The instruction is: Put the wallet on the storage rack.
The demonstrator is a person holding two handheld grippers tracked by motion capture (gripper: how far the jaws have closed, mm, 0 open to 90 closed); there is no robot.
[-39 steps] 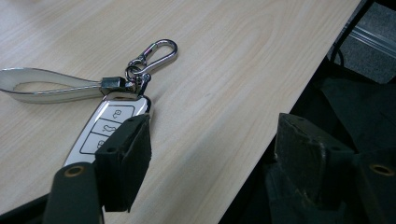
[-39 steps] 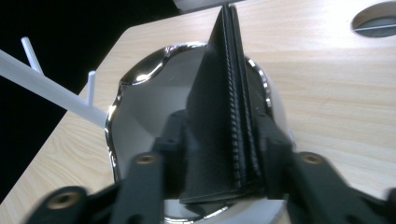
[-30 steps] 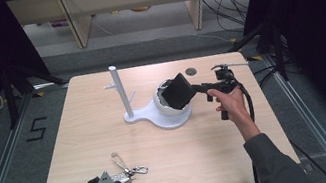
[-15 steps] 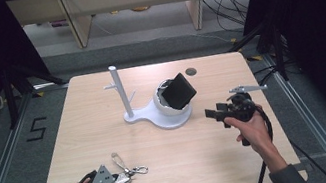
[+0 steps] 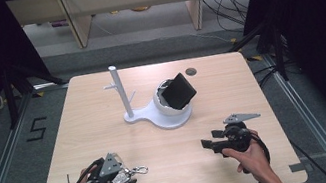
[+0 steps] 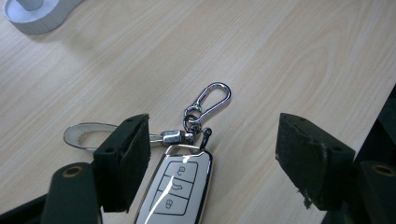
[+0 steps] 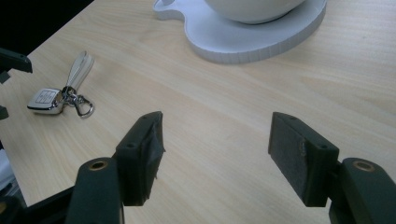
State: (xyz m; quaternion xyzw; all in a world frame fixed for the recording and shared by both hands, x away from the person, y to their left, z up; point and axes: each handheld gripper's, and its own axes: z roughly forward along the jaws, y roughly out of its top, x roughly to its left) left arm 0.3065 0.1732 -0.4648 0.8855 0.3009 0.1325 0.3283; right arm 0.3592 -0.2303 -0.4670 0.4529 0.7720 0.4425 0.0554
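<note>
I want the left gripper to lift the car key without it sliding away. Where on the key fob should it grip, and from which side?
Grip the car key fob across its two long chrome edges, coming straight down from above. It lies flat, buttons up, so only the narrow width fits between the open jaws of the left gripper, which already straddle it. Stay clear of the carabiner clip and loose strap, which would probably swing.
</note>
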